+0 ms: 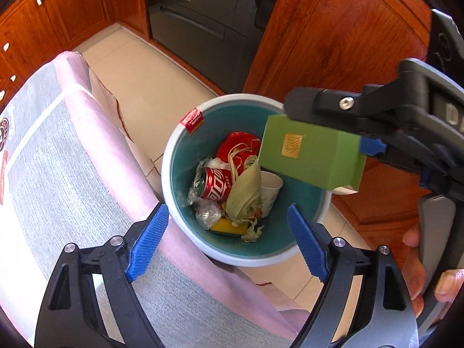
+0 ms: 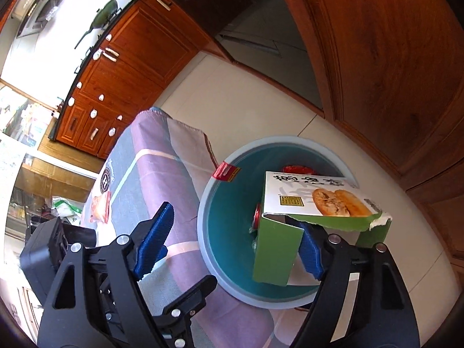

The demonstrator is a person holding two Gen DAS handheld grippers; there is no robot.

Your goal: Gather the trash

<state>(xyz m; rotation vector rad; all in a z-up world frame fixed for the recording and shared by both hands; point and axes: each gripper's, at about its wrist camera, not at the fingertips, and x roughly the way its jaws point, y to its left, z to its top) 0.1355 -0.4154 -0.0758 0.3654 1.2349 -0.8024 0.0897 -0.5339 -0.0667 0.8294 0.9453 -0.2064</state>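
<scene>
Now | one bin (image 1: pixel 174 156) | one green box (image 1: pixel 311 156) | one can (image 1: pixel 214 182)

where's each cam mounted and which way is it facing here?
Left wrist: on the left gripper, looking steeply down into the trash bin; its open blue pads, the right gripper and a hand show.
Right wrist: on the right gripper, looking down at the bin rim; its open pads show, one touching the green box.
Shared: bin, green box, red can, striped cloth, wooden cabinets.
</scene>
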